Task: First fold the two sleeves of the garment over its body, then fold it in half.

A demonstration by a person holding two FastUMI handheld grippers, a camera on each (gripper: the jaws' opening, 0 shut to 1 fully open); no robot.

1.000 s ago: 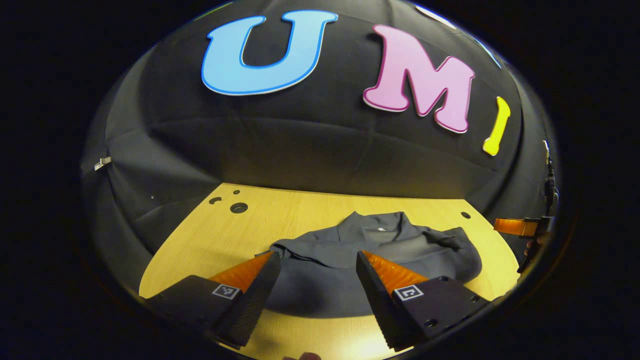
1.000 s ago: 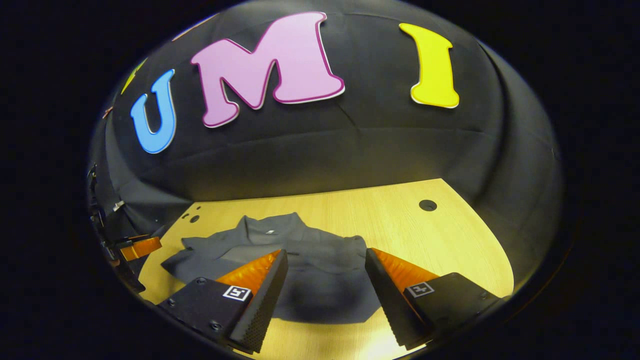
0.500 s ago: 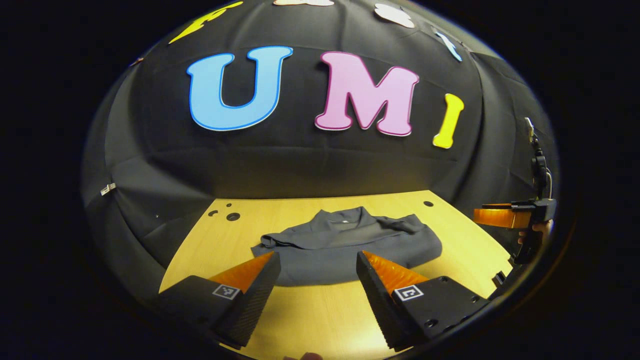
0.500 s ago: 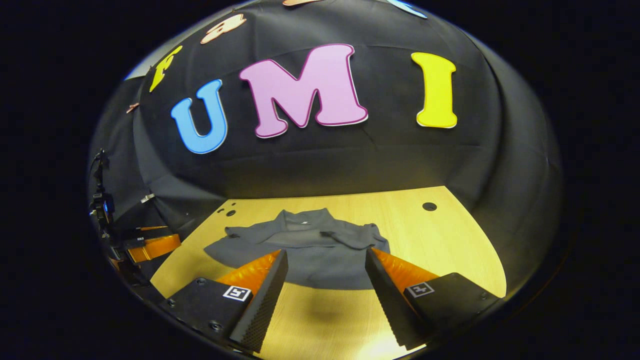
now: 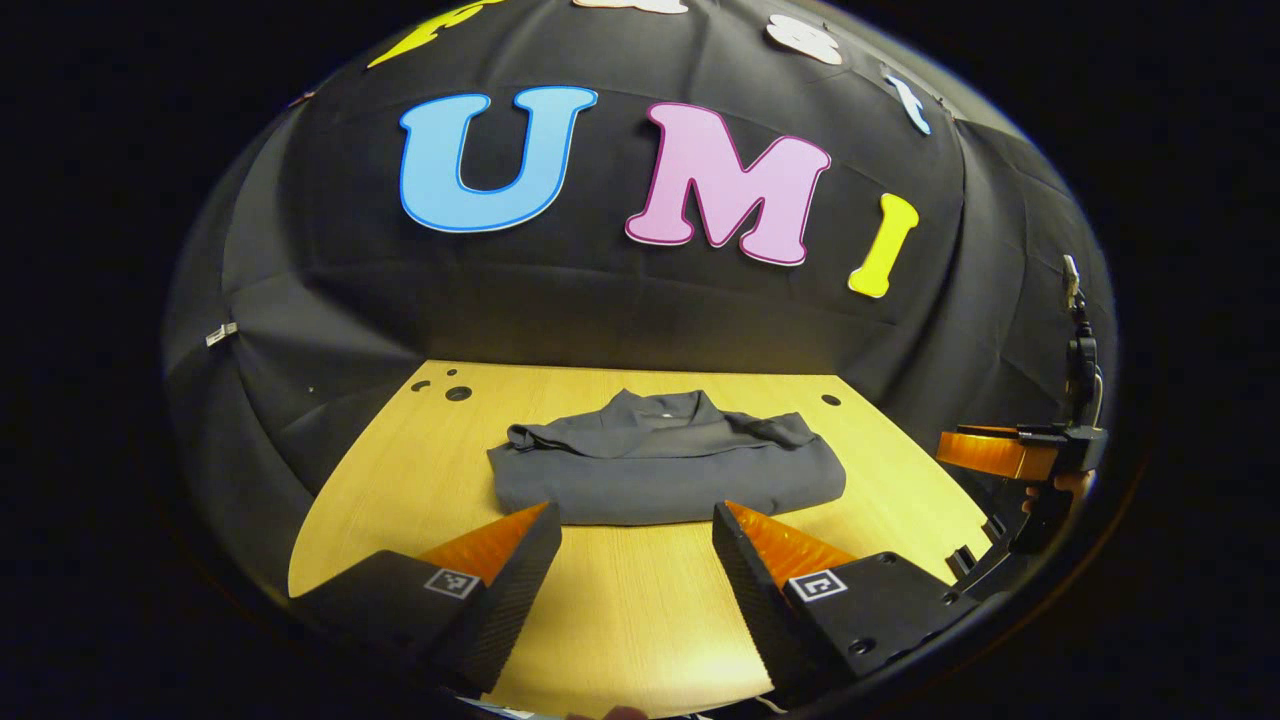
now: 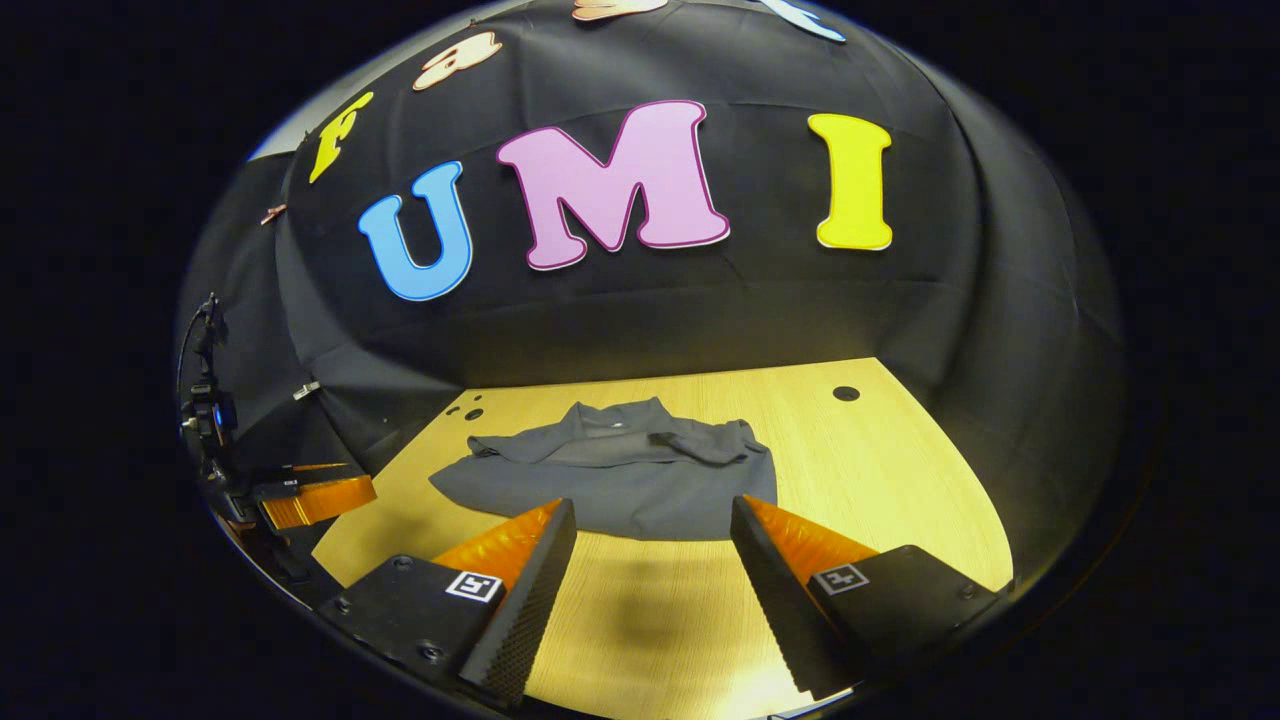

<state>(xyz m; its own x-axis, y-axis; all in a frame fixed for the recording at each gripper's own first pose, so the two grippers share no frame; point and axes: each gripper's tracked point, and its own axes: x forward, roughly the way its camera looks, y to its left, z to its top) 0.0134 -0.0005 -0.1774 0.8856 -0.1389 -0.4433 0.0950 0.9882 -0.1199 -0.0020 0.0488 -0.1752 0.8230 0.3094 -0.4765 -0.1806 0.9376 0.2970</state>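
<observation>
The grey garment [image 5: 665, 470] lies folded into a compact block on the wooden table [image 5: 620, 620], collar toward the black cloth wall [image 5: 620, 310], sleeves apparently laid over the body, though the creases are hard to read. Small round holes [image 5: 458, 393] mark the table's far corners. Nothing lies between either gripper and the garment.

The left gripper [image 5: 630, 560] hangs above bare table, jaws wide apart, holding nothing. The right gripper [image 6: 650, 560] is likewise spread and empty.

The left gripper view catches the right gripper at its right edge with a hand [image 5: 1065, 485] behind it; the right gripper view shows the left gripper at its left edge.
</observation>
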